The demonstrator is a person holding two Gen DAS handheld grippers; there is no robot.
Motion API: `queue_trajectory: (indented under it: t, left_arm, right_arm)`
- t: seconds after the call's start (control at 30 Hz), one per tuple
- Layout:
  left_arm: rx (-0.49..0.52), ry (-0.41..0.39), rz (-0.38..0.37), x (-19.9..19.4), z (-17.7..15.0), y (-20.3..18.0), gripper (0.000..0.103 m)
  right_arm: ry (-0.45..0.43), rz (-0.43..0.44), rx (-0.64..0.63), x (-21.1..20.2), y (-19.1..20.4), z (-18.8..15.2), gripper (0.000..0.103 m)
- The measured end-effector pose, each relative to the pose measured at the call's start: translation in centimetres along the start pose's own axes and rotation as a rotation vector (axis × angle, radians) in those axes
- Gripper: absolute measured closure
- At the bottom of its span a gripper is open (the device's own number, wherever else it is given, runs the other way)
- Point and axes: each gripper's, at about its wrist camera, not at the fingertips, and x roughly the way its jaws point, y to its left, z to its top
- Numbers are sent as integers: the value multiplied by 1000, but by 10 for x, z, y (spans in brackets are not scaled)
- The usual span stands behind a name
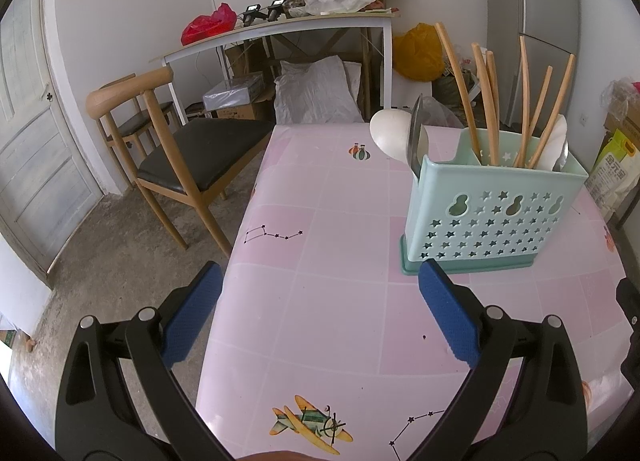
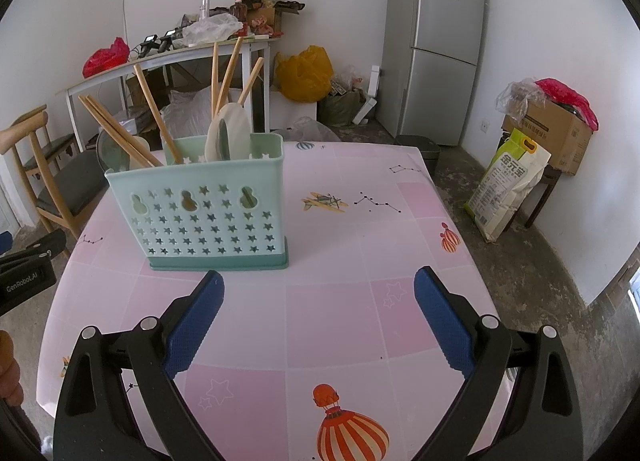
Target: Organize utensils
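Hovering: both grippers are hanging above the near part of the table (image 2: 360, 229), neither touching anything.
Left gripper: the left gripper (image 1: 320, 313) is holding its blue fingers (image 1: 192, 317) spread wide with nothing between them, over the table's left edge.
Right gripper: the right gripper (image 2: 318, 315) is likewise keeping its fingers (image 2: 444, 321) released and empty, over the near middle of the table.
Task's thing: the mint-green utensil holder (image 2: 208, 217) is standing upright toward the far left of the table in the right wrist view, well inside the edges.
Contents: chopsticks (image 1: 486, 101) and spoons are sitting upright in its compartments, handles down.
Chopstick count: seven sticks are showing in the left wrist view.
Spoon count: a white spoon (image 1: 388, 133) and a metal spoon (image 1: 414, 133) are poking out at the holder's left end; another white spoon (image 1: 556, 141) with a metal one beside it is showing at the right end, so four, judged loosely.
Loose utensils: none are lying on the table in either view.
Step in hand: judging by that, the sorting is looking finished or nearly so, and the grippers are pulling no load.
Next move: probably only checking that nothing is leaning out, or backing away; any further grasp is calling for a utensil that these views are not showing.
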Motion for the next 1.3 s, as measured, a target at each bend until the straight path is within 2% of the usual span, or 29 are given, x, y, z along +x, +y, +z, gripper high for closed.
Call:
queue_trajectory:
  t: [1.3]
  left_arm:
    - [-1,3,-3,0,0,2,8]
  right_arm:
    - [2,2,3,-2,0,3,10]
